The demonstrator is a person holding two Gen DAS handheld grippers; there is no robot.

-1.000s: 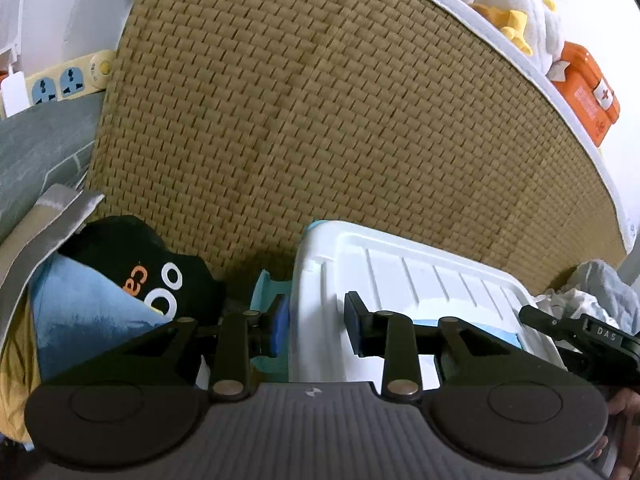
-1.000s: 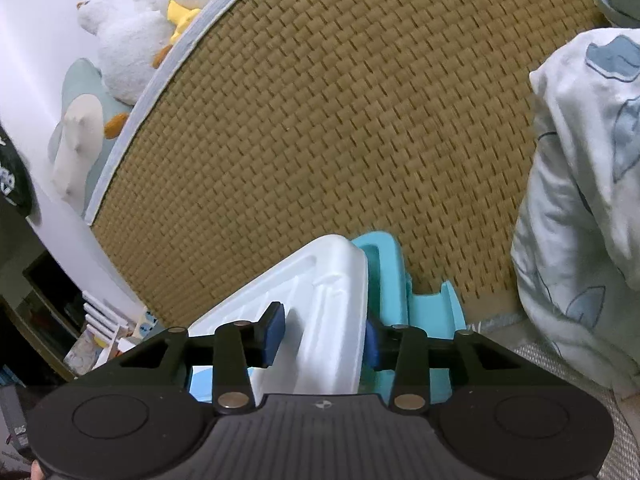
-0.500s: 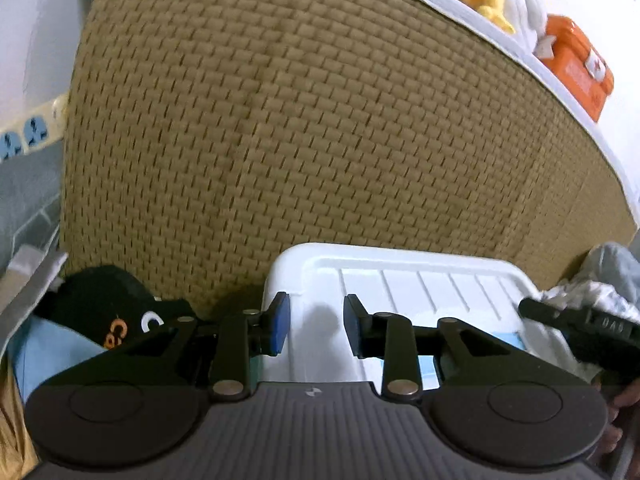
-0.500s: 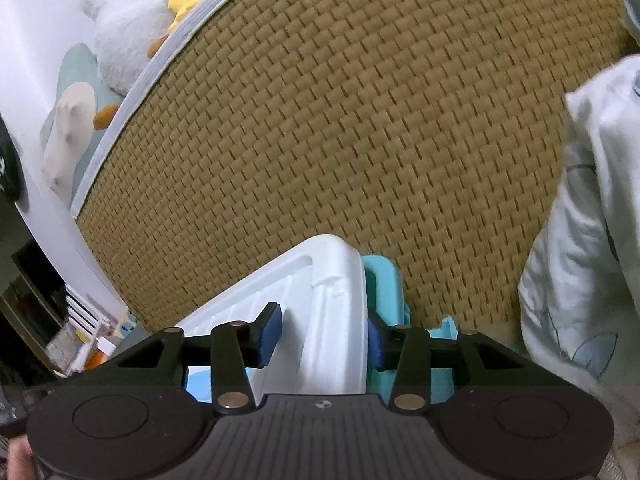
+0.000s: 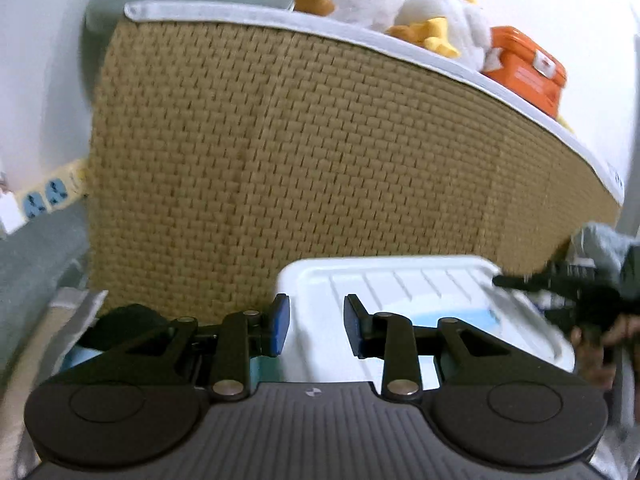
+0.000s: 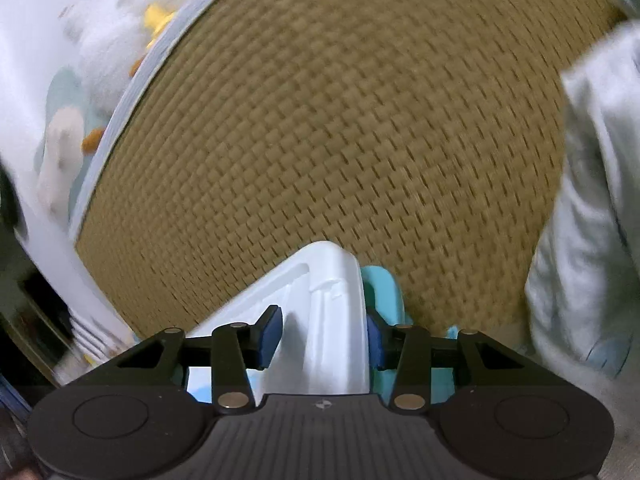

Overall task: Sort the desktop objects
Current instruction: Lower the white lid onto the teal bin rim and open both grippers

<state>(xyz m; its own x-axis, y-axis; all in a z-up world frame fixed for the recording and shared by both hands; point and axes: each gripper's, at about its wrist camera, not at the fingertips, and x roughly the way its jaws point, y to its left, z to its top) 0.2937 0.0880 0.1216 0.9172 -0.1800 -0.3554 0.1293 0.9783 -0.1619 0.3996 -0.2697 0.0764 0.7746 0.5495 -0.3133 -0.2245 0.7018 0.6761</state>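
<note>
A white storage-box lid [image 5: 420,292] on a teal base [image 6: 384,284] lies in front of a woven wall. My left gripper [image 5: 316,328] is shut on the lid's left rim, one pad on each side of it. At the lid's other end, my right gripper [image 6: 325,334] straddles the white rim [image 6: 336,280]. Its jaws are opening: the left pad [image 6: 270,334] stands a little off the rim and the right pad sits against the rim's outer side. In the left wrist view a hand [image 5: 596,340] holds that black tool at the lid's right end.
A tall woven tan panel [image 5: 320,140] stands close behind the box. Plush toys [image 5: 436,20] and an orange case [image 5: 528,68] sit on top of it. A power strip [image 5: 52,196] and black cap [image 5: 128,320] are at the left. White patterned cloth [image 6: 592,200] hangs at the right.
The left view has rolled level and tipped up, so the panel's top and the toys show and the black cap is nearly hidden. The right jaws have spread slightly around the rim.
</note>
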